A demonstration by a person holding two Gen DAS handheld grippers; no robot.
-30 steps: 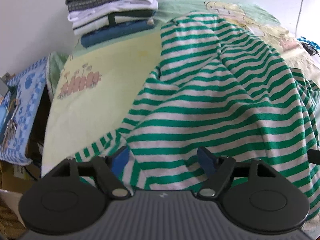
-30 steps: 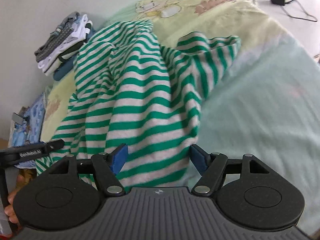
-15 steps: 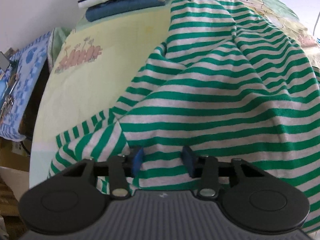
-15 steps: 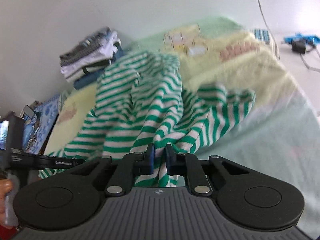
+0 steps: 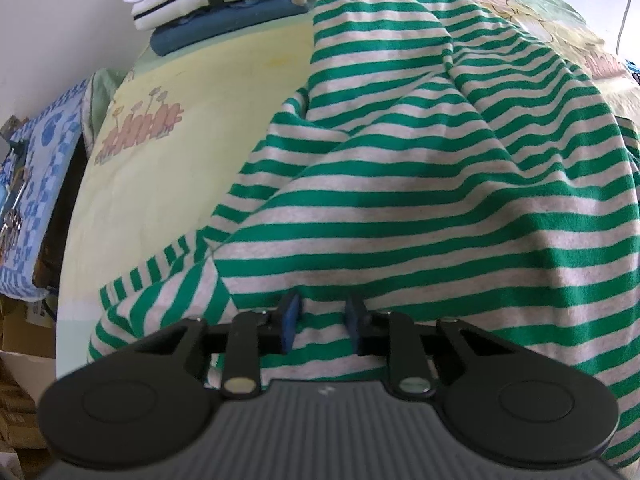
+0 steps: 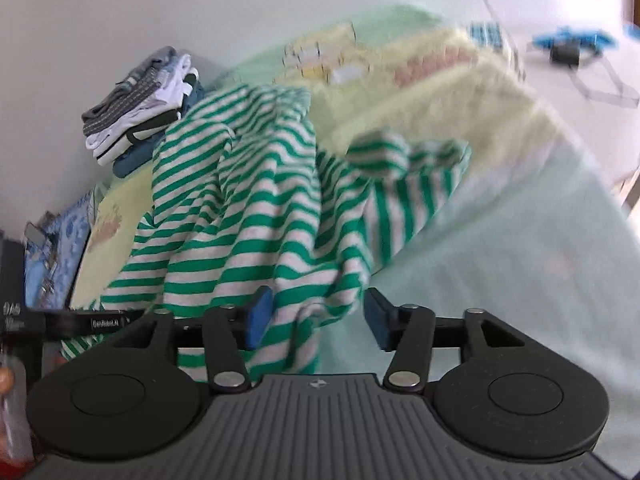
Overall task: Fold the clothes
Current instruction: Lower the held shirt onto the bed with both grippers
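Left gripper (image 5: 322,322) had just been closing, narrow on striped shirt (image 5: 400,200) hem to lift; right gripper (image 6: 316,318) had just reopened wide, hem loose between.

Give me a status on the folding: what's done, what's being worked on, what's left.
Done: a stack of folded clothes sits at the far edge of the bed sheet. In hand: the striped shirt, crumpled and unfolded. The left hand-held gripper has been closing with its hem between the pads; the right hand-held gripper has just been opening, with cloth lying loose between its pads. Left: spreading the shirt flat, folding it, stacking it.
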